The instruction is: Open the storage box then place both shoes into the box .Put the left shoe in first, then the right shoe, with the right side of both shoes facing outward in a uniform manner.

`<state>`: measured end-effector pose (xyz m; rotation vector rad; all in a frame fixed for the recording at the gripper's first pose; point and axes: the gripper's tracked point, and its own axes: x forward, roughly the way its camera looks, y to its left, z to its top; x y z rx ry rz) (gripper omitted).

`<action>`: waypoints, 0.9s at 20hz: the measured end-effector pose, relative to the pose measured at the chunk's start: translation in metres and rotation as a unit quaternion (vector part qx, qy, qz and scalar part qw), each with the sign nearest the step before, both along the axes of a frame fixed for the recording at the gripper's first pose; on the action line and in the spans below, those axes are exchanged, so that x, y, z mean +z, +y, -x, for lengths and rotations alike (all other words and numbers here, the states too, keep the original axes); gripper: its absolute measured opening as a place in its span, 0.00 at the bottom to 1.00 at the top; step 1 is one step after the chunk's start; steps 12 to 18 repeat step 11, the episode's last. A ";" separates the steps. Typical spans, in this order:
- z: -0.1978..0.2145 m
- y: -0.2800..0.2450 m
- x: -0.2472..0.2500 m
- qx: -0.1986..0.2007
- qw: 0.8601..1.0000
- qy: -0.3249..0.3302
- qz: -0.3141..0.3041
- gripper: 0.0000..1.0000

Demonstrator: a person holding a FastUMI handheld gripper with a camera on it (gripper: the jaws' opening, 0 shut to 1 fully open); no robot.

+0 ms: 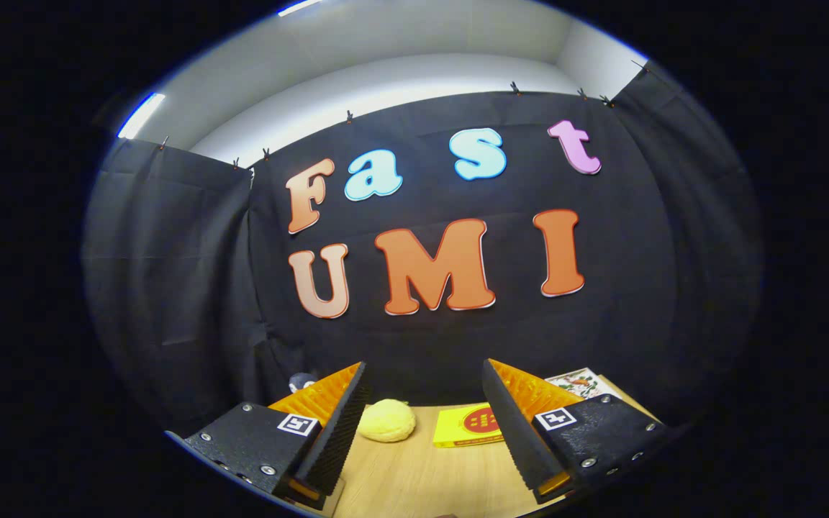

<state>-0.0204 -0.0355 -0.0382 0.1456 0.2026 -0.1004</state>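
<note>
My gripper (pixel 425 388) is open, its two fingers spread wide above a wooden table (pixel 414 475) with nothing between them. It is raised and looks toward the booth's back wall. Just beyond the fingers, near the table's far edge, lies a soft yellow lump (pixel 386 420), and to its right a flat yellow box with a red round mark (pixel 468 424). A small dark and white thing (pixel 301 380) peeks out behind the left finger; I cannot tell what it is.
A printed white card or booklet (pixel 578 383) lies at the table's far right corner, behind the right finger. Black cloth closes the booth at the back and on both sides.
</note>
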 end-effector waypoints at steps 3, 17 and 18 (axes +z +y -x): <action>0.002 -0.005 0.010 -0.005 1.000 -0.020 0.013 0.94; 0.002 -0.010 0.040 -0.006 0.996 -0.074 0.049 0.96; 0.002 -0.010 0.040 -0.006 0.996 -0.074 0.049 0.96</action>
